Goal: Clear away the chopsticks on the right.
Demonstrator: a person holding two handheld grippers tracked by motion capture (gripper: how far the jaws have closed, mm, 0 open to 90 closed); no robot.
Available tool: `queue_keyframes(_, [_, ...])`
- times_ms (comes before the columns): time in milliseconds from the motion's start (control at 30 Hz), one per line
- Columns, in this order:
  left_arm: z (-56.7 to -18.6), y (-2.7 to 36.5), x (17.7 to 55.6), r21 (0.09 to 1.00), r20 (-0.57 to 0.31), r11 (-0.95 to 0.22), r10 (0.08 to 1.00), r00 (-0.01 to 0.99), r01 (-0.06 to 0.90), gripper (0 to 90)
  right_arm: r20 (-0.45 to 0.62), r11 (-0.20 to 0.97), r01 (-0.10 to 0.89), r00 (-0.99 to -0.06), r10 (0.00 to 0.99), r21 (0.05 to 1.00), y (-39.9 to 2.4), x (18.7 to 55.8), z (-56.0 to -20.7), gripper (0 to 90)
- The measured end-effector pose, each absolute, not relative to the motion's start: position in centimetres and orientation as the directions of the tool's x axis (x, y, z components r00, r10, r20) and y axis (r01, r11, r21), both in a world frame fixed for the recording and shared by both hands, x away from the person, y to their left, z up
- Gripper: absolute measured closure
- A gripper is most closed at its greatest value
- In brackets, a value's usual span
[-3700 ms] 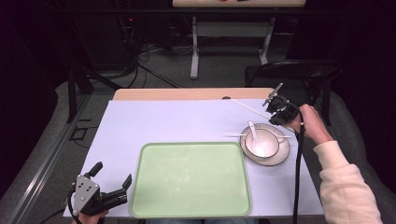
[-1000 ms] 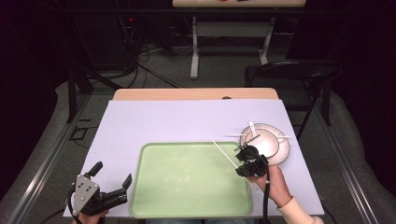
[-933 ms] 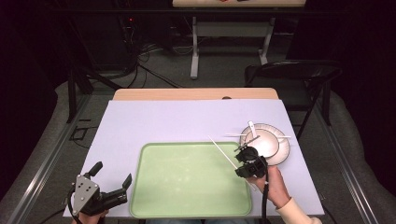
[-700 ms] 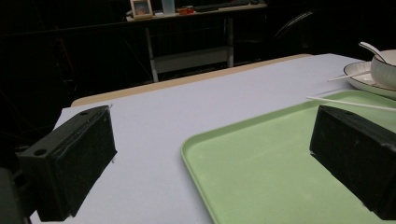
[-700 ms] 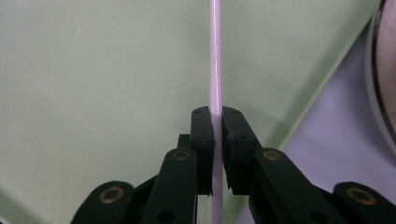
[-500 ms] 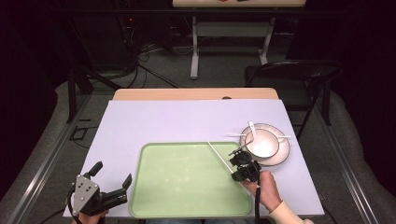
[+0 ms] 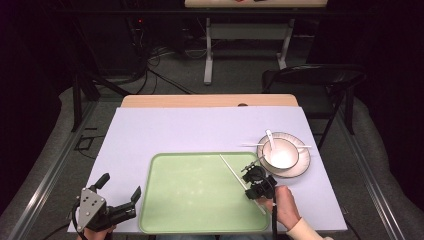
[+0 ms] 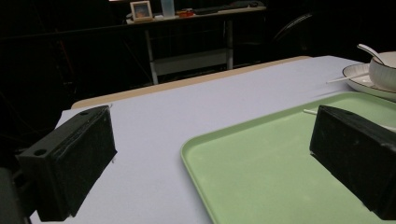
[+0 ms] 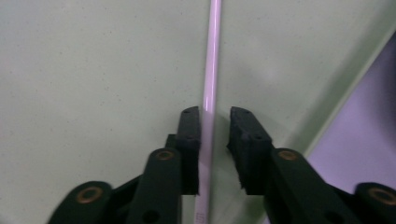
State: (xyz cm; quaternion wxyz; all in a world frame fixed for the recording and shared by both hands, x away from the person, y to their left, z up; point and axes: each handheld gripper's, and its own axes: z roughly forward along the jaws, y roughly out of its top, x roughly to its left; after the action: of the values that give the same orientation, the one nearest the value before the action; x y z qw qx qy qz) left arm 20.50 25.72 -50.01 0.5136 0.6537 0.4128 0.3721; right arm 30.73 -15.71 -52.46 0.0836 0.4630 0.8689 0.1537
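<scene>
A white chopstick lies on the right part of the green tray, set on a slant from the tray's upper middle toward its near right corner. In the right gripper view the chopstick runs straight up between the two black jaws. It is against the inner face of the left jaw, and a small gap shows between it and the right jaw, so the jaws stand a little apart around the stick and do not clamp it.

The right gripper hangs low over the right edge of the tray, with the person's right hand behind it near the table's front edge. In its own view the right gripper looks down on the tray's pale green floor, and the tray rim with the lavender cloth beyond it passes on the right.

Just beyond the tray's far right corner stands a white plate with a white bowl on it. A white spoon leans in the bowl, and a second chopstick rests across the plate.

The left gripper is at the near left corner of the table, left of the tray, held in the left hand. Its jaws are wide apart and hold nothing; in the left gripper view they frame the lavender table cover and the tray's near corner.
</scene>
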Motion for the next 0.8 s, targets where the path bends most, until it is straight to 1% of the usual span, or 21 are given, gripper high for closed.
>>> queue_keyframes(67, [-50.0,25.7,20.5,0.979,0.063,-0.132,0.922,0.383,0.158,0.0,-0.025,0.553,0.756,-0.583,0.812,0.35,-15.8,30.6,-52.1,57.1])
queue_keyframes(133, [-50.0,25.7,20.5,0.979,0.063,-0.132,0.922,0.383,0.157,0.0,-0.042,0.579,0.722,-0.612,0.79,0.378,-16.0,30.5,-51.5,47.2])
queue_keyframes(167, [-50.0,25.7,20.5,0.979,0.063,-0.132,0.922,0.383,0.157,0.1,-0.049,0.595,0.7,-0.631,0.774,0.395,-16.2,30.4,-51.0,44.9])
queue_keyframes(233, [-50.0,25.7,20.5,0.978,0.064,-0.133,0.922,0.382,0.158,0.1,-0.059,0.611,0.672,-0.651,0.757,0.419,-16.6,30.3,-50.4,36.8])
queue_keyframes(267, [-50.0,25.7,20.6,0.978,0.064,-0.134,0.922,0.381,0.161,0.1,-0.069,0.617,0.654,-0.66,0.748,0.438,-16.9,30.2,-50.0,34.7])
queue_keyframes(367, [-50.0,25.7,20.6,0.977,0.064,-0.135,0.923,0.38,0.163,0.0,-0.097,0.633,0.611,-0.679,0.728,0.475,-18.1,30.5,-48.8,21.3])
queue_keyframes(433, [-50.0,25.7,20.6,0.977,0.066,-0.137,0.922,0.382,0.163,0.0,-0.105,0.634,0.592,-0.685,0.721,0.497,-18.7,30.7,-48.2,14.5])
queue_keyframes(500, [-50.0,25.7,20.6,0.977,0.066,-0.137,0.922,0.381,0.163,0.0,-0.116,0.642,0.577,-0.691,0.713,0.505,-19.0,30.7,-47.8,13.4])
queue_keyframes(600, [-50.0,25.7,20.6,0.977,0.066,-0.137,0.921,0.384,0.162,0.0,-0.155,0.661,0.523,-0.71,0.687,0.538,-20.3,31.0,-46.3,4.9])
queue_keyframes(667, [-50.0,25.7,20.6,0.977,0.067,-0.139,0.921,0.383,0.163,0.0,-0.171,0.661,0.516,-0.703,0.69,0.545,-21.0,31.2,-45.8,1.3])
queue_keyframes(700, [-50.0,25.7,20.6,0.977,0.068,-0.14,0.921,0.385,0.163,0.0,-0.183,0.671,0.501,-0.71,0.68,0.547,-21.5,31.5,-45.4,0.0])
queue_keyframes(800, [-50.0,25.7,20.6,0.977,0.065,-0.137,0.922,0.382,0.163,0.0,-0.204,0.674,0.485,-0.707,0.677,0.558,-22.8,32.2,-44.5,0.0])
